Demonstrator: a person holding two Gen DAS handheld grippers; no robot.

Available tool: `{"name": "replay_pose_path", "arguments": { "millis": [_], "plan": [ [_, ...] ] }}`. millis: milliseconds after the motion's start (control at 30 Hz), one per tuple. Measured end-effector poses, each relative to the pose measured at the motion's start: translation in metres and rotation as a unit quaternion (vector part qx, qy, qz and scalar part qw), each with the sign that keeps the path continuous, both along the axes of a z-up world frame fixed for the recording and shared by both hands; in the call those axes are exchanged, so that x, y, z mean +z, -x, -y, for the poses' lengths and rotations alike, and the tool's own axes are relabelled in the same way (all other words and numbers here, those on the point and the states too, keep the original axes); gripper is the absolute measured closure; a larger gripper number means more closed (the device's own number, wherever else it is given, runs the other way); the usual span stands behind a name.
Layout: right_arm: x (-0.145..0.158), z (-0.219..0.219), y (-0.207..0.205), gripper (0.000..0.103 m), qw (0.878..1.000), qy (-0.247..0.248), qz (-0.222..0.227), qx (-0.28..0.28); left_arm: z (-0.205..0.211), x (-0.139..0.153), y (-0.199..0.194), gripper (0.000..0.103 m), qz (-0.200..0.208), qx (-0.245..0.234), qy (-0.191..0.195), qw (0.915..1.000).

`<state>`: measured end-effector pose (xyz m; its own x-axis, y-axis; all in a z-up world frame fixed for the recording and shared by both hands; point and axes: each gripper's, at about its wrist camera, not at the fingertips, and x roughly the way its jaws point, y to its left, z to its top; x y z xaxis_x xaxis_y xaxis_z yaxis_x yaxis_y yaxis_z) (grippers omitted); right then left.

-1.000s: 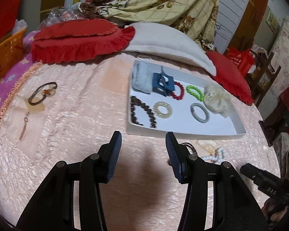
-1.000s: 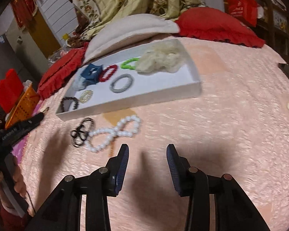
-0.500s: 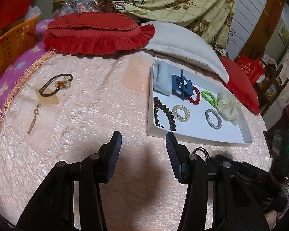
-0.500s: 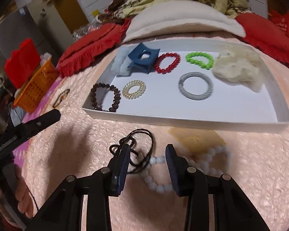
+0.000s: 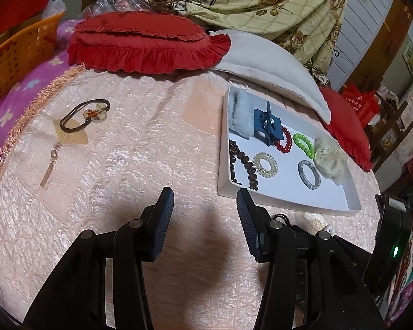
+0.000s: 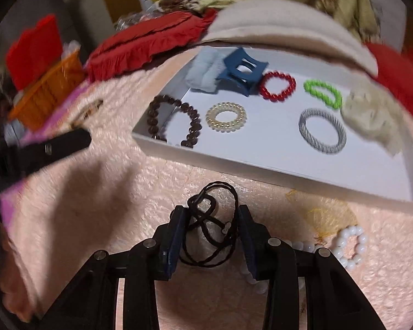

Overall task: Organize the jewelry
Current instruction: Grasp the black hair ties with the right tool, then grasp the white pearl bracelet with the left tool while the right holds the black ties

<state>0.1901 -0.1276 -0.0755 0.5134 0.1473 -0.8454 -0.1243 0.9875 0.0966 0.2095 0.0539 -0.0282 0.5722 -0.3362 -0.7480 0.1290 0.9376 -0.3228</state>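
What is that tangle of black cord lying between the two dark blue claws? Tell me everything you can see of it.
The black cord looks like thin twisted elastic or string, looped several times and knotted near its top, with a small pale bit partway along one strand. It lies loosely on the pink quilted bedspread, just in front of the white tray and outside it. The right gripper straddles it with its pads on either side; they seem not yet to press on it. White beads lie close beside it.
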Motion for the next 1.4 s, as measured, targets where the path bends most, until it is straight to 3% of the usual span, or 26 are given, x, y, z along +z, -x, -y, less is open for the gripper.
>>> {"name": "replay_pose_path", "arguments": {
  "millis": [67, 167, 400, 600, 800, 933, 1233, 1267, 1367, 1400],
  "plan": [
    [-0.001, -0.006, 0.003, 0.068, 1.000, 0.011, 0.008, 0.000, 0.002, 0.000, 0.001, 0.056, 0.004, -0.002, -0.006, 1.0000],
    [0.000, -0.006, 0.002, 0.094, 1.000, -0.002, 0.005, -0.001, 0.004, 0.000, 0.002, 0.056, 0.005, -0.004, -0.009, 0.9999],
    [0.027, 0.024, 0.023, 0.094, 0.997, -0.061, 0.037, -0.030, 0.013, -0.005, 0.006, 0.056, -0.001, -0.018, -0.013, 0.9998],
    [0.057, 0.094, 0.067, 0.094, 0.991, -0.082, 0.070, -0.082, 0.049, -0.019, 0.016, 0.056, -0.032, -0.097, 0.023, 0.9945],
    [0.052, 0.147, 0.107, 0.094, 0.987, -0.070, 0.072, -0.126, 0.103, -0.029, 0.031, 0.056, -0.042, -0.162, 0.000, 0.9858],
    [0.042, 0.168, 0.122, 0.094, 0.983, -0.091, 0.071, -0.142, 0.136, -0.035, 0.035, 0.056, -0.038, -0.196, -0.039, 0.9791],
    [0.035, 0.183, 0.138, 0.094, 0.978, -0.130, 0.076, -0.146, 0.162, -0.040, 0.030, 0.057, -0.031, -0.186, -0.071, 0.9796],
    [0.035, 0.183, 0.140, 0.094, 0.977, -0.133, 0.077, -0.146, 0.165, -0.041, 0.032, 0.063, -0.024, -0.183, -0.083, 0.9793],
    [0.033, 0.180, 0.144, 0.094, 0.976, -0.143, 0.079, -0.146, 0.176, -0.043, 0.044, 0.095, -0.003, -0.196, -0.129, 0.9721],
    [0.033, 0.179, 0.146, 0.094, 0.975, -0.146, 0.078, -0.145, 0.177, -0.043, 0.046, 0.095, -0.007, -0.202, -0.127, 0.9711]
  ]
}}
